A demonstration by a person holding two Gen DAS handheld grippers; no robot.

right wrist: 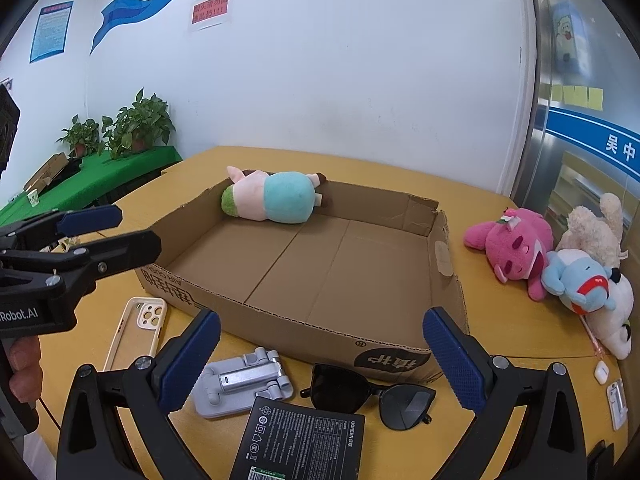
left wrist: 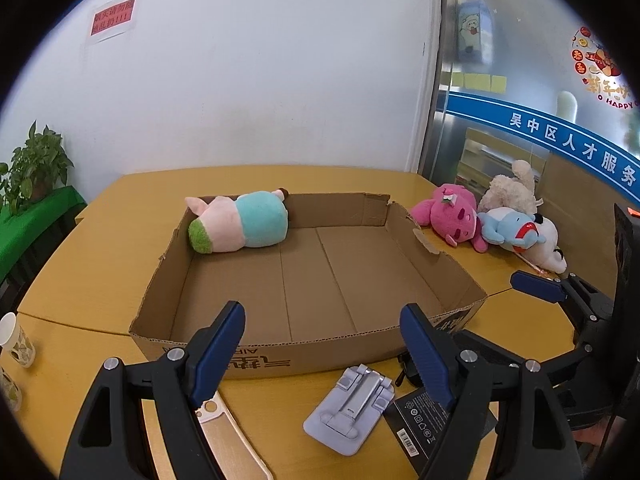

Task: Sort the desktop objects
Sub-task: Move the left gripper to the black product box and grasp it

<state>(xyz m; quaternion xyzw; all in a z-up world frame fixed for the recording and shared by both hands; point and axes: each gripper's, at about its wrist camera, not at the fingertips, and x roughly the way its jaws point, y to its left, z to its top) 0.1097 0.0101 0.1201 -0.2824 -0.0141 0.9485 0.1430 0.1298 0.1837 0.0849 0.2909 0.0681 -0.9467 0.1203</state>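
A: Left wrist view first. What did we have?

B: The left gripper (left wrist: pixel 322 344) had its jaws spread wide with nothing between them, hanging over the near edge of the yellow surface (left wrist: pixel 100 240). Ahead sat one cardboard tray (left wrist: pixel 320 272), and in its far left corner lay one pink-and-teal plush (left wrist: pixel 240 220).

A: And outside the tray?

B: To its right, three plush toys in a heap: a pink plush (left wrist: pixel 452 216), a cream plush (left wrist: pixel 512 188) and a blue-and-white plush (left wrist: pixel 520 236). Right under the jaws lay one grey phone stand (left wrist: pixel 350 412), one beige phone case (left wrist: pixel 224 436) and one black box (left wrist: pixel 420 420). One paper cup (left wrist: pixel 16 340) stood far left. The right gripper (left wrist: pixel 536 286) poked in from the right, only one blue pad visible.

A: Over to the right wrist view.

B: The right gripper (right wrist: pixel 322 360) was also gaping wide and empty. Same single tray (right wrist: pixel 340 272), same plush (right wrist: pixel 276 196) in its far corner. One pair of sunglasses (right wrist: pixel 368 394) lay just beside the tray's front wall, with the stand (right wrist: pixel 240 384), the case (right wrist: pixel 136 332) and the black box (right wrist: pixel 300 444) nearby.

A: Anything new?

B: One white earbud case (right wrist: pixel 601 372) near the right edge. The same three toys were heaped right of the tray. The left gripper (right wrist: pixel 120 232) came in from the left, a hand (right wrist: pixel 24 368) below it. Two potted plants (right wrist: pixel 120 132) stood behind on a green cloth.
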